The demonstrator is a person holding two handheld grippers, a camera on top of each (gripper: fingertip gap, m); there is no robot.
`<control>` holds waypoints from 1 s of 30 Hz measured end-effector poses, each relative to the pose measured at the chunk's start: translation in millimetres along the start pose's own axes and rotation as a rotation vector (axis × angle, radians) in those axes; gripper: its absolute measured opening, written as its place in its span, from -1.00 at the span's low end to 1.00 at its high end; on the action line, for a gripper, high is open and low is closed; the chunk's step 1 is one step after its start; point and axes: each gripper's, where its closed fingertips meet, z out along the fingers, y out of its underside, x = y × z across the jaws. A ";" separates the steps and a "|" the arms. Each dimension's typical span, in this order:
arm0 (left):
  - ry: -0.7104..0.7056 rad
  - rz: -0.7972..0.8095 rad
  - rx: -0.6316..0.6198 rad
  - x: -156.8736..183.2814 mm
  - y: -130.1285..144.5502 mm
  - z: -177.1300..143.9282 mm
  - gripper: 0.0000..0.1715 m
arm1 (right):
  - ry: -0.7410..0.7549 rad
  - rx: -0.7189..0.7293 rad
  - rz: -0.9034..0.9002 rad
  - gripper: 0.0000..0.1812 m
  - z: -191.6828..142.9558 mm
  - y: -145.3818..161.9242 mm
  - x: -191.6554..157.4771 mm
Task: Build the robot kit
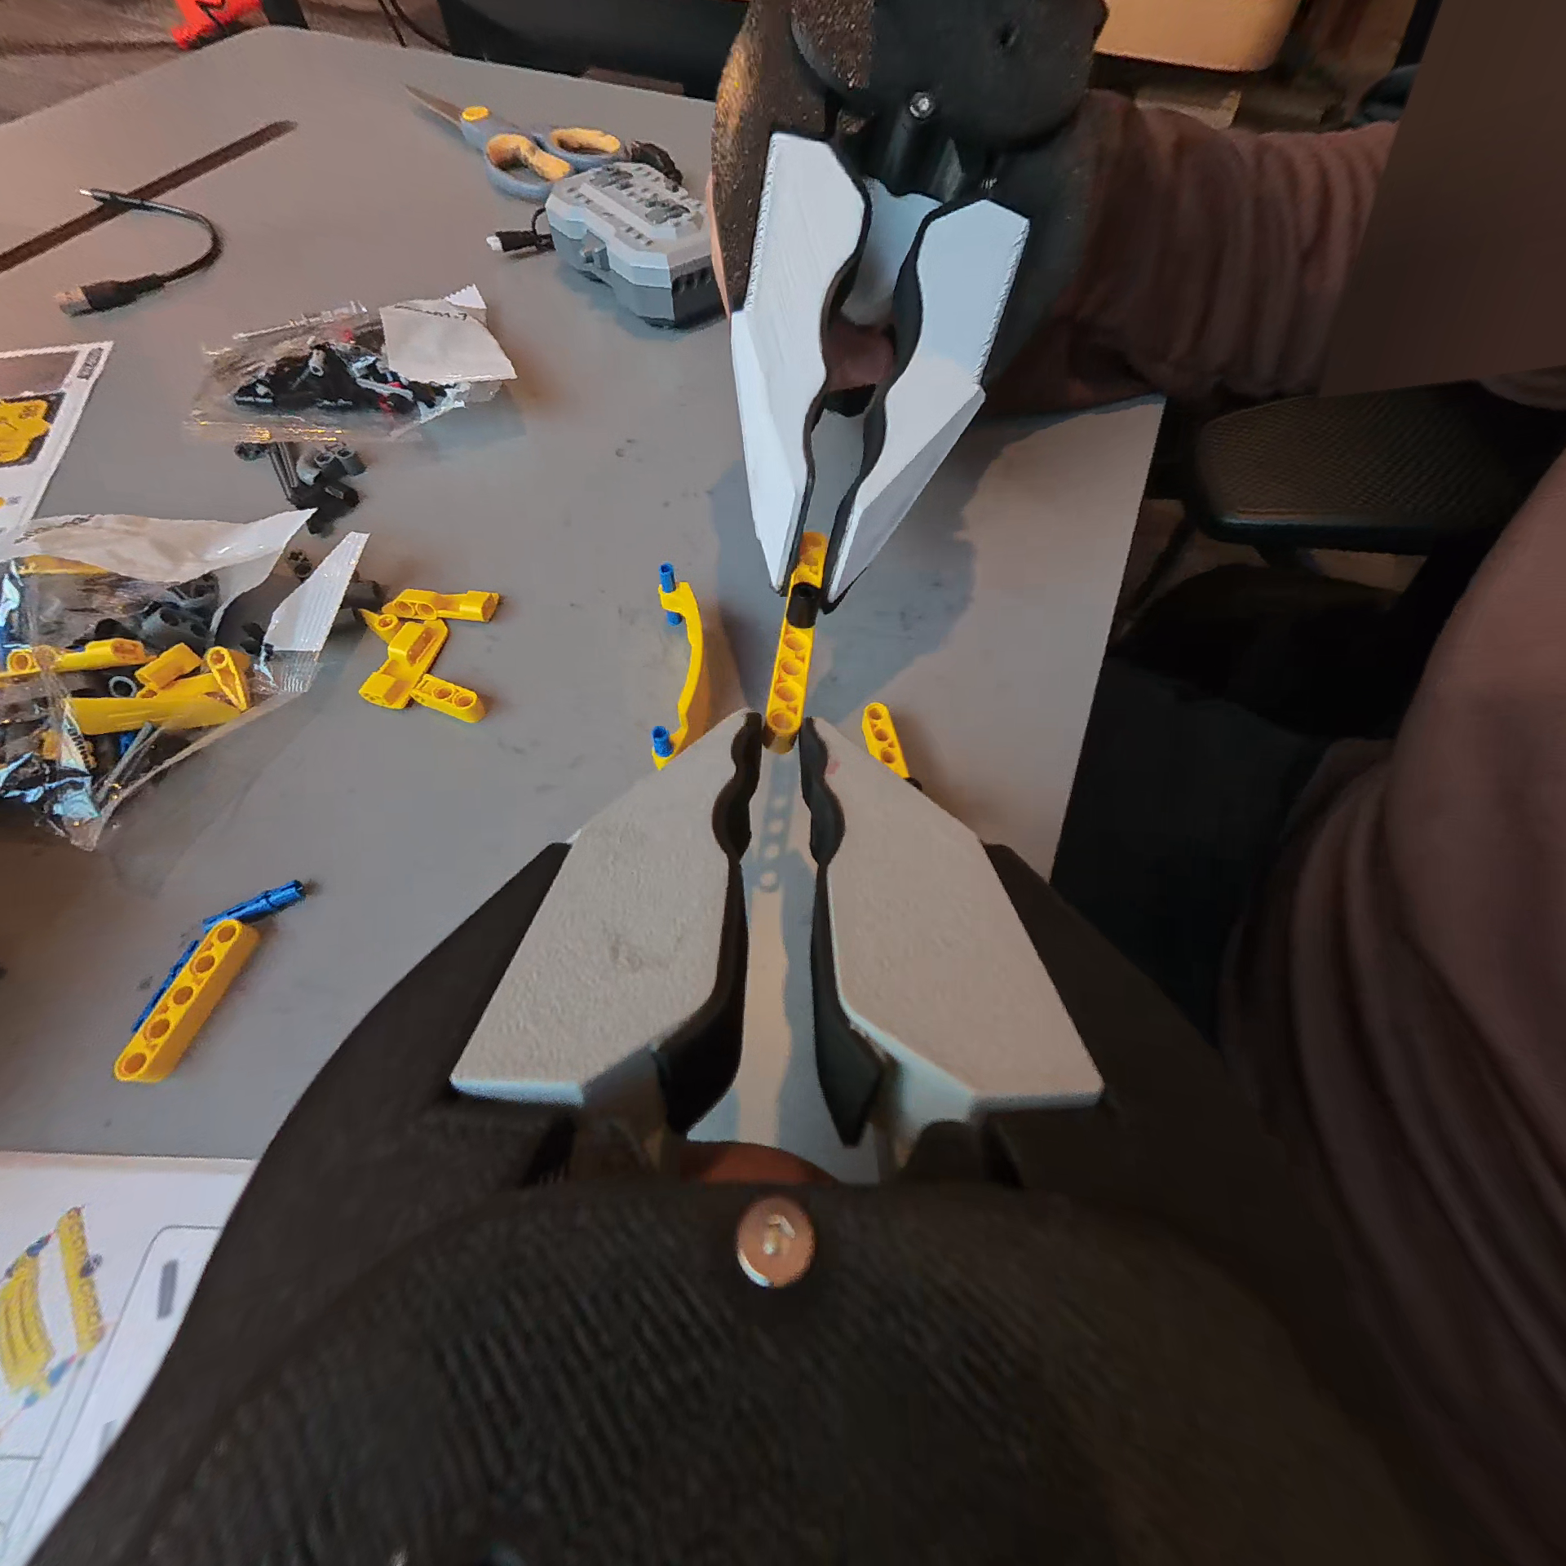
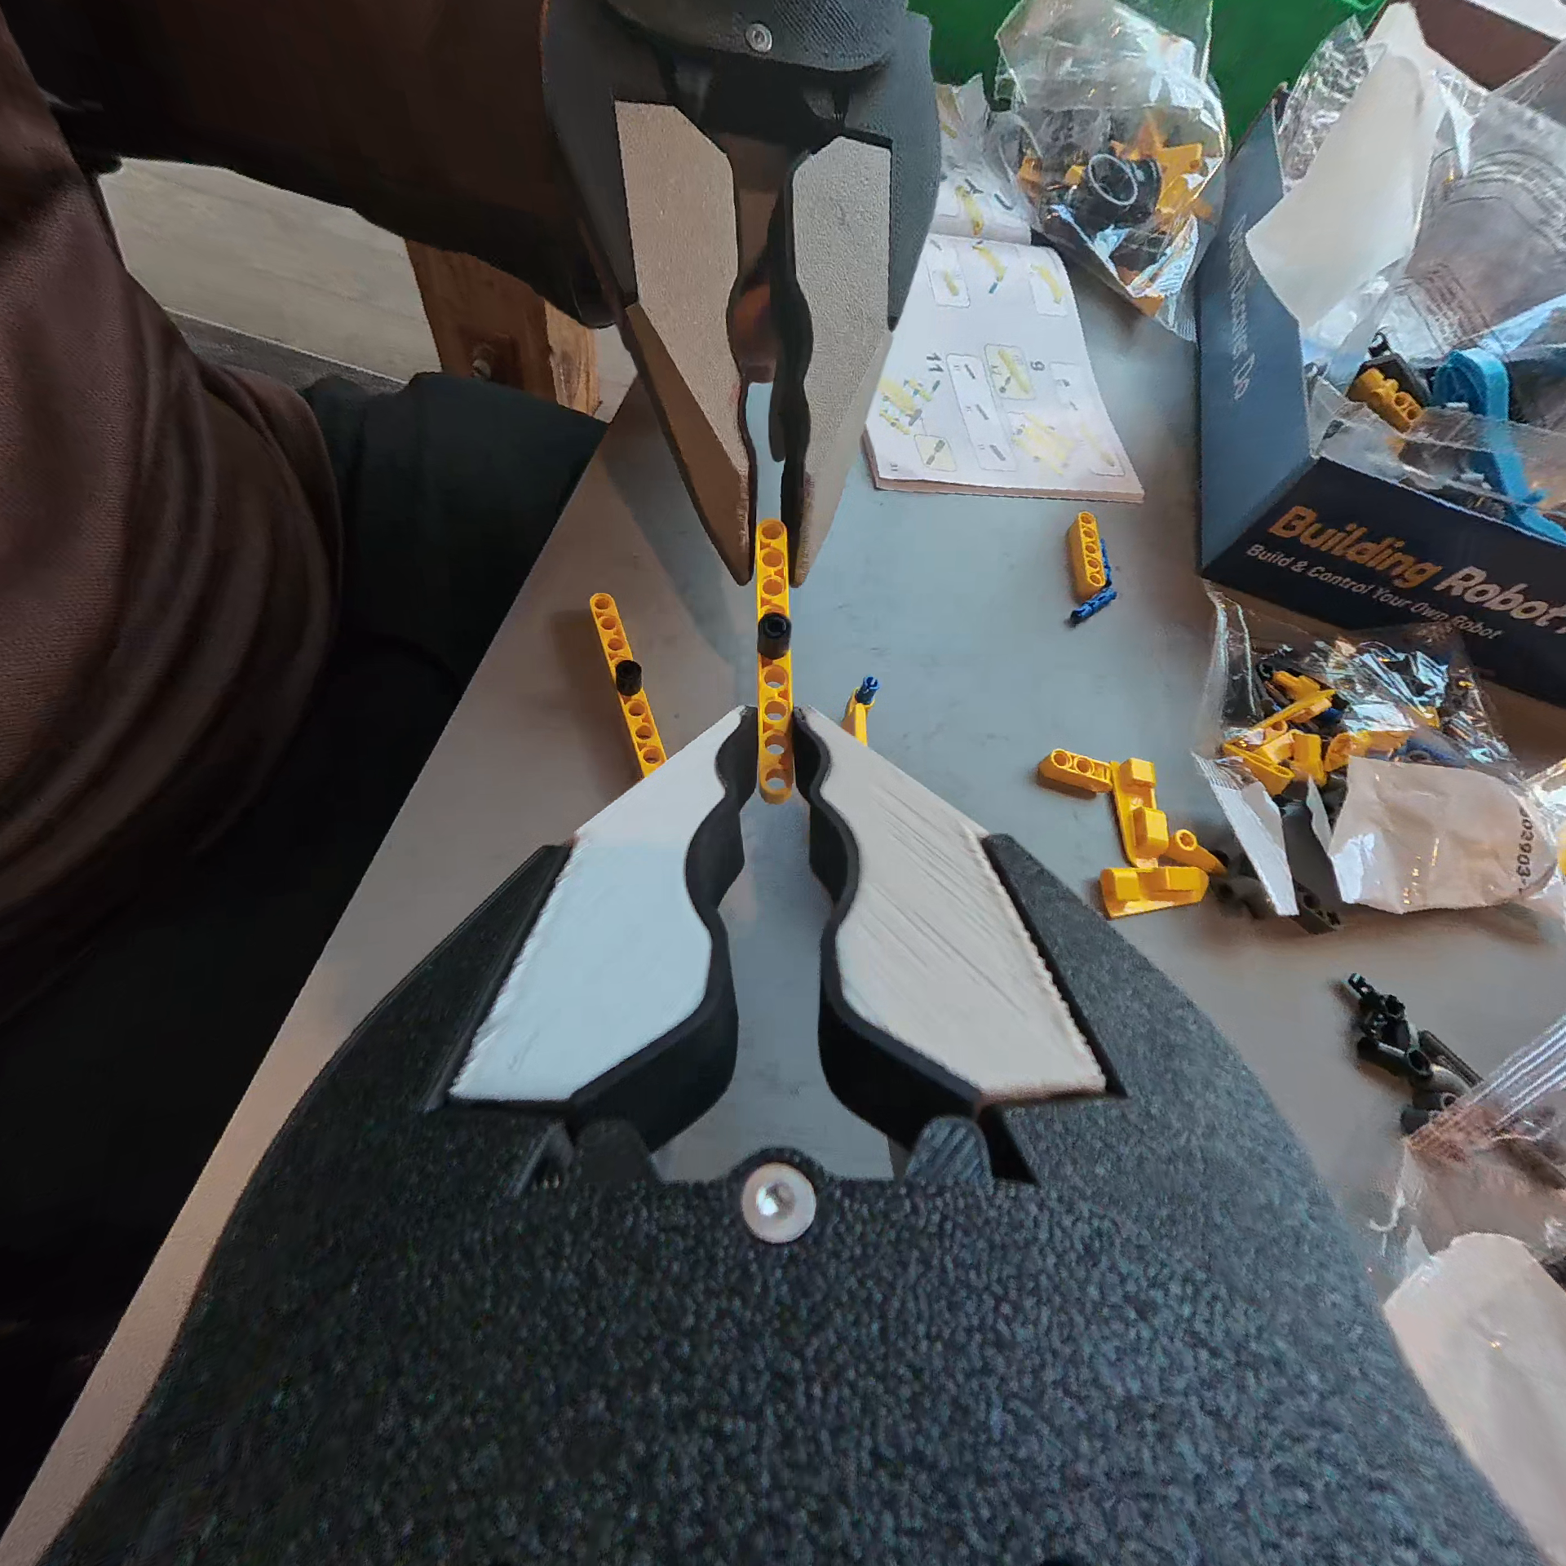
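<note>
A long yellow beam with holes [image 1: 788, 678] is held above the grey table between both grippers, one at each end. A black pin [image 1: 802, 607] sits in one of its holes. My left gripper [image 1: 780, 733] is shut on the near end. My right gripper [image 1: 809, 585] comes in from above and is shut on the far end. In the right wrist view my right gripper [image 2: 773, 720] grips the beam [image 2: 773, 669] below the black pin [image 2: 773, 635], and the left gripper [image 2: 773, 568] grips its top. A second yellow beam with a black pin [image 2: 627, 686] lies near the table edge.
A curved yellow piece with blue pins [image 1: 682, 669] lies just left of the beam. Loose yellow parts [image 1: 428, 652], open part bags [image 1: 110, 669], scissors [image 1: 534, 148], a grey hub [image 1: 631, 229], a booklet [image 2: 1000, 381] and a dark box [image 2: 1322, 474] lie around. The table edge [image 1: 1102, 635] is close on the right. Only a small space, under 4 cm, lies between the two pairs of fingers.
</note>
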 end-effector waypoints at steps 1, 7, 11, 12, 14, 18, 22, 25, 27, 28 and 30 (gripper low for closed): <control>-0.012 -0.005 0.018 -0.3 -0.2 -0.1 -0.94 | -0.001 -0.001 0.000 -0.92 0.5 0.5 -0.2; -0.034 -0.003 0.070 -5.5 -3.1 -0.2 -0.94 | 0.016 0.014 0.050 -0.91 0.8 1.2 7.0; -0.043 0.000 0.079 -7.3 -3.7 -0.6 -0.94 | 0.015 0.029 0.089 -0.90 -2.1 1.1 11.3; -0.047 -0.002 0.083 -8.6 -3.8 -1.1 -0.94 | 0.019 0.027 0.091 -0.90 -2.6 1.7 12.5; -0.068 0.012 0.090 -13.4 -4.5 -2.3 -0.94 | 0.042 0.014 0.092 -0.90 -4.2 4.7 17.2; -0.075 0.010 0.097 -19.9 -5.6 -2.3 -0.94 | 0.065 0.026 0.131 -0.91 -9.3 5.5 26.0; -0.078 0.012 0.106 -21.2 -6.9 -2.3 -0.95 | 0.068 0.032 0.152 -0.91 -11.8 6.5 29.3; -0.080 0.022 0.109 -21.2 -7.6 -1.7 -0.95 | 0.067 0.034 0.153 -0.91 -11.6 6.1 29.0; -0.087 0.026 0.119 -22.6 -9.0 -2.3 -0.95 | 0.065 0.027 0.149 -0.88 -11.3 7.2 28.3; -0.083 0.025 0.122 -22.2 -9.3 -2.6 -0.95 | 0.066 0.024 0.145 -0.85 -11.4 7.4 28.1; -0.077 0.020 0.128 -22.1 -9.9 -3.3 -0.95 | 0.071 0.024 0.141 -0.85 -12.1 7.4 28.5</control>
